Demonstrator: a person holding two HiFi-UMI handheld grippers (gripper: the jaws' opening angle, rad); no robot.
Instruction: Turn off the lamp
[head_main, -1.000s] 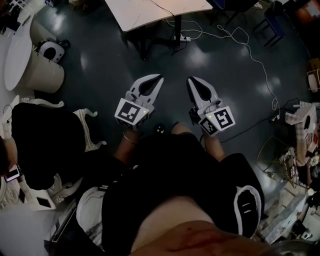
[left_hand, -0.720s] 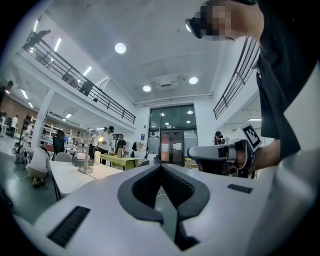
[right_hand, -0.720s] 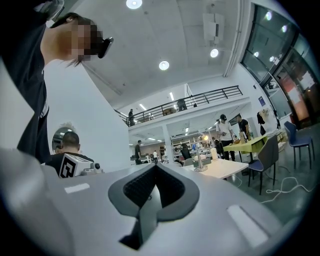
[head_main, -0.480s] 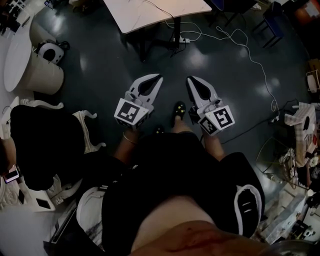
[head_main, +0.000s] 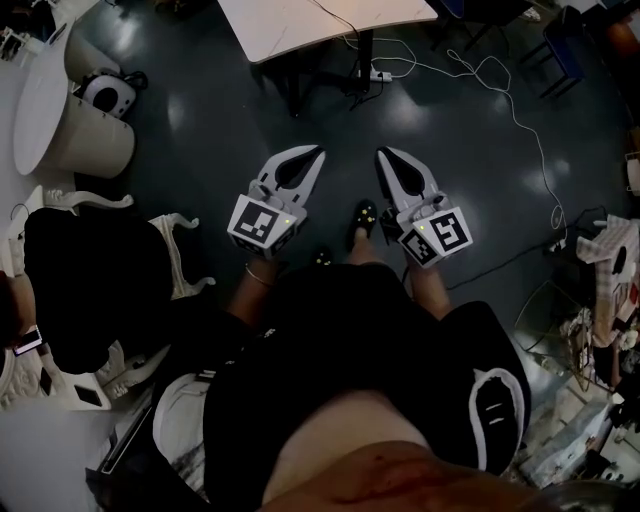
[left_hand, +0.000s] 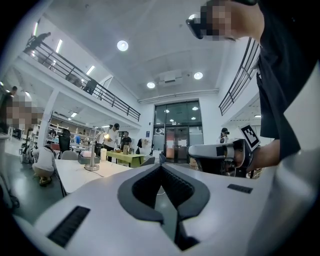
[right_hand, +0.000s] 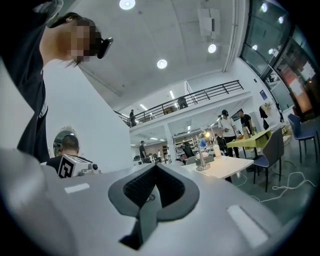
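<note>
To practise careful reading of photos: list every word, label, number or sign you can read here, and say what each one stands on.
No text in these pictures can be read.
The marker cube on the left gripper: a black-and-white square pattern, no letters.
The cube on the right gripper: the same kind of pattern.
The small blue sign on the far wall: too small to read.

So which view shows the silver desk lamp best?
Left gripper view: the silver desk lamp stands whole on the white table, base to lit head. Right gripper view shows it too, less distinctly. Head view misses it.
</note>
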